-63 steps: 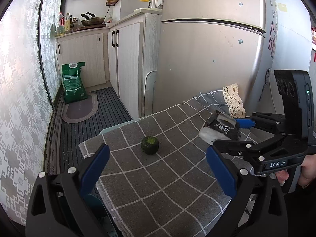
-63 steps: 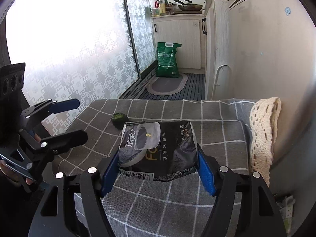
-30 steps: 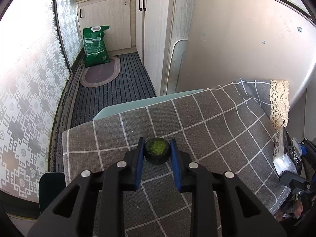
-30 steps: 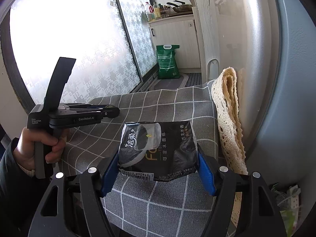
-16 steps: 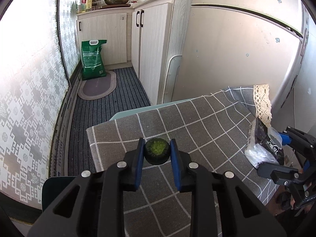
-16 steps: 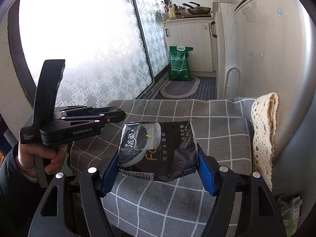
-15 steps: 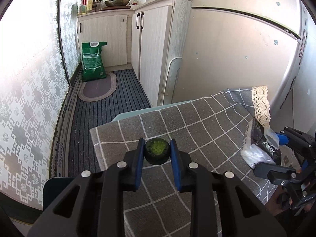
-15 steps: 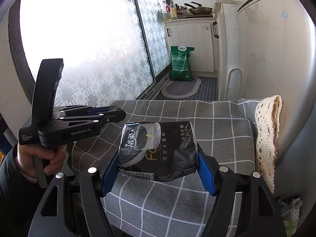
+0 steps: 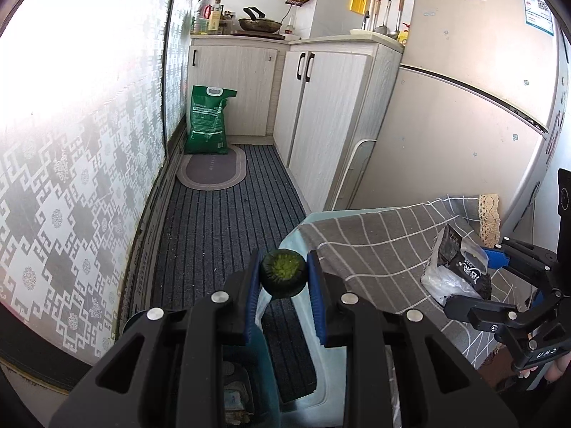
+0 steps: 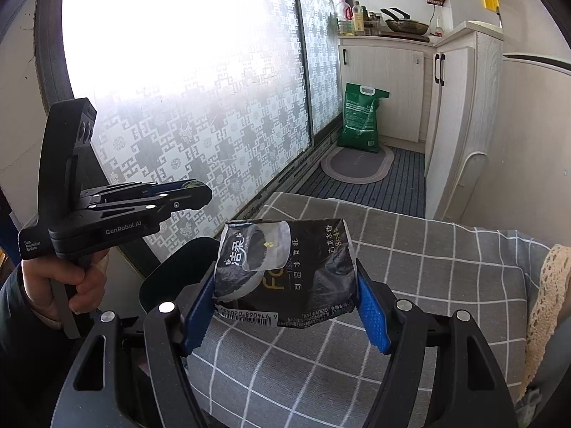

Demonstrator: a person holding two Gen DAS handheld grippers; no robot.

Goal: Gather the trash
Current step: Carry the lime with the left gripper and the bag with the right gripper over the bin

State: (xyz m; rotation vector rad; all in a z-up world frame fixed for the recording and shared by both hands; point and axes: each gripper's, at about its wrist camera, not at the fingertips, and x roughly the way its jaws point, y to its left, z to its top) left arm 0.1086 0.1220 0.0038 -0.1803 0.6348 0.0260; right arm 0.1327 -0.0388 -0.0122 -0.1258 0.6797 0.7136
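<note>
My left gripper point(image 9: 282, 267) is shut on a small round green fruit point(image 9: 282, 275) and holds it in the air past the left edge of the table point(image 9: 374, 246), which has a grey checked cloth. Below it a dark bin point(image 9: 233, 388) shows with some scraps inside. My right gripper point(image 10: 285, 287) is shut on a crumpled black tissue packet point(image 10: 285, 267) above the cloth point(image 10: 428, 274). In the right wrist view the left gripper point(image 10: 194, 190) hangs to the left above the bin's dark rim point(image 10: 178, 267), held by a hand point(image 10: 64, 285). The packet point(image 9: 455, 267) also shows at the right of the left wrist view.
A patterned frosted window point(image 9: 71, 178) runs along the left. A green sack point(image 9: 208, 121) and an oval mat point(image 9: 212, 169) lie on the striped floor. Cabinets point(image 9: 321, 114) and a fridge point(image 9: 464, 125) stand behind the table. A lace cloth point(image 10: 549, 292) hangs at its right edge.
Both grippers have swung left with their loads. The green fruit has gone from above the cloth to beyond the table's left edge, and the bin has come into view below.
</note>
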